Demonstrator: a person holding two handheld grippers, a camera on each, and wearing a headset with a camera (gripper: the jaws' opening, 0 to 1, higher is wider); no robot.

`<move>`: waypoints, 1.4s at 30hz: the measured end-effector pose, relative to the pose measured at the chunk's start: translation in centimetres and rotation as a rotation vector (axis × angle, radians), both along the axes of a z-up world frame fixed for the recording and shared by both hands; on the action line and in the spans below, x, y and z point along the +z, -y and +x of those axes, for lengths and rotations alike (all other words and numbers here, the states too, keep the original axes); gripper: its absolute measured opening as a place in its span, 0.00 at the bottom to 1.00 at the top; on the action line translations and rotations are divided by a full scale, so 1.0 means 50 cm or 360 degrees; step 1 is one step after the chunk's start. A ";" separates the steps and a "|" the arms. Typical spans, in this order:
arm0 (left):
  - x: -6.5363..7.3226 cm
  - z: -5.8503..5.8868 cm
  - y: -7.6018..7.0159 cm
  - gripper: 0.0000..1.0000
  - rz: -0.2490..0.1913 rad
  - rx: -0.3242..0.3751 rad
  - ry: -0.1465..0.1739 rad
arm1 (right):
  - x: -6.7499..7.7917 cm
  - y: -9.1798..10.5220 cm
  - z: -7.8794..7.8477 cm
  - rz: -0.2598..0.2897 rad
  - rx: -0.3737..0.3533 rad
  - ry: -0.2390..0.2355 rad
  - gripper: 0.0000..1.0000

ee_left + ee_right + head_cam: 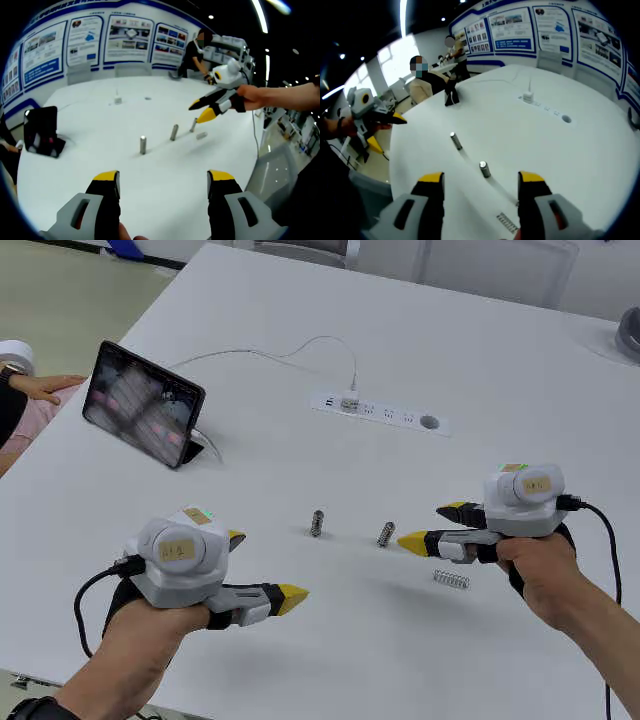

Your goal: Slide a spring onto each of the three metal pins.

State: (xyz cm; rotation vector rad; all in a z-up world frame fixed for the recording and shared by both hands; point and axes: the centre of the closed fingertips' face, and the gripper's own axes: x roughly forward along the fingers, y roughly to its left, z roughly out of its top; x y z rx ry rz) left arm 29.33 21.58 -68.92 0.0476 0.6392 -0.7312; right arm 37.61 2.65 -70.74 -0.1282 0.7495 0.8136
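The left gripper (266, 564) was held open and empty, well short of the pins (317, 523). A spring (451, 580) was seen lying loose near the right gripper (430, 524), likewise open and empty. The spring would best be pinched mid-length, so that its bore was left clear.

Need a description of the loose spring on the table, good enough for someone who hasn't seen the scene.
Start at the big white table and find the right gripper near its front edge. The spring lies on the tabletop just on the person's side of that gripper's yellow tips. It lies flat on its side, while the two small metal pieces to its left stand upright.
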 end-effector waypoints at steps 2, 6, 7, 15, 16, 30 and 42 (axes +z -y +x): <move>0.001 0.000 0.000 0.72 0.0000 0.0000 0.0001 | 0.003 0.000 -0.004 0.0026 -0.0011 -0.0007 0.62; 0.003 0.003 0.000 0.72 0.0004 -0.0002 0.0004 | 0.004 0.007 -0.006 0.0054 -0.0041 -0.0007 0.62; 0.003 0.003 0.000 0.72 0.0004 -0.0002 0.0006 | 0.005 0.008 -0.007 0.0057 -0.0046 -0.0006 0.63; 0.010 0.009 -0.001 0.73 0.0004 0.0003 0.0018 | 0.015 0.021 -0.021 0.0098 -0.0080 0.0002 0.66; 0.011 0.010 0.000 0.73 0.0005 0.0004 0.0019 | 0.017 0.024 -0.025 0.0101 -0.0088 0.0004 0.66; 0.010 0.013 0.000 0.74 0.0008 0.0005 0.0018 | 0.013 0.039 -0.058 0.0137 -0.0138 -0.0002 0.70; 0.018 0.018 0.002 0.74 0.0007 0.0002 0.0025 | 0.012 0.047 -0.080 0.0177 -0.0175 -0.0010 0.73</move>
